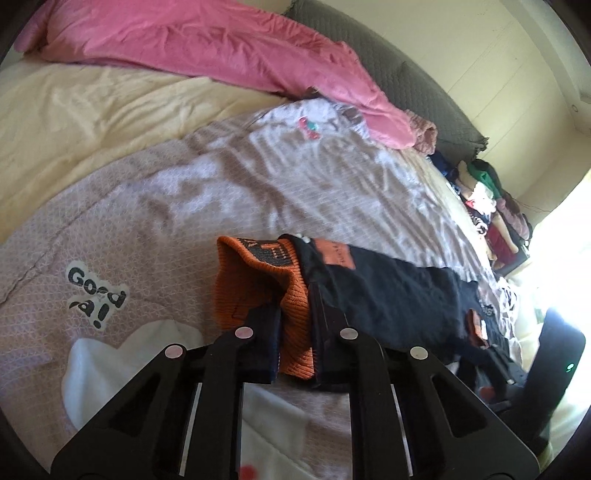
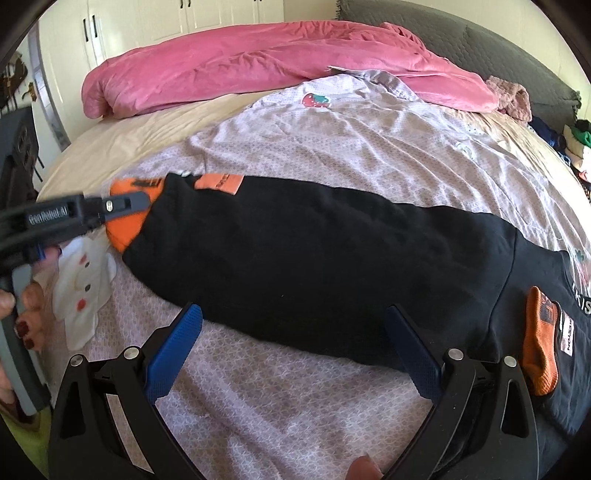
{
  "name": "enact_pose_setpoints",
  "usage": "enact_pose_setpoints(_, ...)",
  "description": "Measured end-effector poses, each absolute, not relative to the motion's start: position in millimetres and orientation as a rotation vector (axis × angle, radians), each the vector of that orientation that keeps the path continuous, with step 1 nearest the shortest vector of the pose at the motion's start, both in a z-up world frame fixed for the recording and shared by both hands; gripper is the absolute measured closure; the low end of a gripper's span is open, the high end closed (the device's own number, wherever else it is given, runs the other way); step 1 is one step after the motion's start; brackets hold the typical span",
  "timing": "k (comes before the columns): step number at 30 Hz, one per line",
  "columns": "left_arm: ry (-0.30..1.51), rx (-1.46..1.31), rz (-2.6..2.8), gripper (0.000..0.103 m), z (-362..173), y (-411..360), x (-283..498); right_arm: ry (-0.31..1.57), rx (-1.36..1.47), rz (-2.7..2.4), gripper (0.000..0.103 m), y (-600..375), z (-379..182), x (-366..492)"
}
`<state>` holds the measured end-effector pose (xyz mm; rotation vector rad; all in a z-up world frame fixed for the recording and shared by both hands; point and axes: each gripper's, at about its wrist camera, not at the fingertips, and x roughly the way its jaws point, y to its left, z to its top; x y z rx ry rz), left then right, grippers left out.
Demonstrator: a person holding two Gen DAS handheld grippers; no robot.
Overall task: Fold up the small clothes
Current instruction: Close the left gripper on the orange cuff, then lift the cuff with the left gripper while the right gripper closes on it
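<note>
A black garment [image 2: 314, 258] with orange ribbed cuffs lies stretched across the lilac bedspread [image 2: 332, 147]. My left gripper [image 1: 295, 332] is shut on the orange cuff [image 1: 266, 280] at the end of the long black sleeve [image 1: 388, 291]. In the right wrist view that gripper [image 2: 122, 206] shows at the left, clamped on the same cuff [image 2: 129, 229]. My right gripper [image 2: 295, 332] is open and empty, its blue fingertips [image 2: 181, 332] spread along the near edge of the black sleeve. A second orange cuff [image 2: 539, 350] lies on the garment's body at the right.
A pink duvet [image 2: 277, 62] lies bunched at the far side of the bed, with a grey headboard [image 2: 498, 48] behind it. A pile of clothes [image 1: 487, 206] sits at the bed's right edge. White cupboards [image 2: 166, 18] stand beyond the bed.
</note>
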<state>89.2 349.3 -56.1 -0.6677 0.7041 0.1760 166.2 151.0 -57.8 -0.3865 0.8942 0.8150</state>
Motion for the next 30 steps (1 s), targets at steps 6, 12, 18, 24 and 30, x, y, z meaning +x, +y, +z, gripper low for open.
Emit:
enact_pose_setpoints(6,0.664,-0.663,0.124,0.097,-37,337,86,0.878,-0.355,0.855,0.004,146,-52,156)
enact_pose_setpoints(12,0.645,-0.675,0.075,0.097,-26,327,83,0.841,-0.378,0.9,0.004,150,-50,140)
enact_pose_setpoints(18,0.628,-0.709,0.024,0.097,-15,319,80,0.746,-0.396,0.905,0.004,154,-44,128)
enact_pose_setpoints(24,0.622,-0.728,-0.017,0.097,-3,304,76,0.666,-0.385,0.912,0.004,152,-41,125)
enact_pose_setpoints(30,0.627,-0.72,-0.009,0.097,10,295,77,0.609,-0.404,0.99,0.004,157,-33,111)
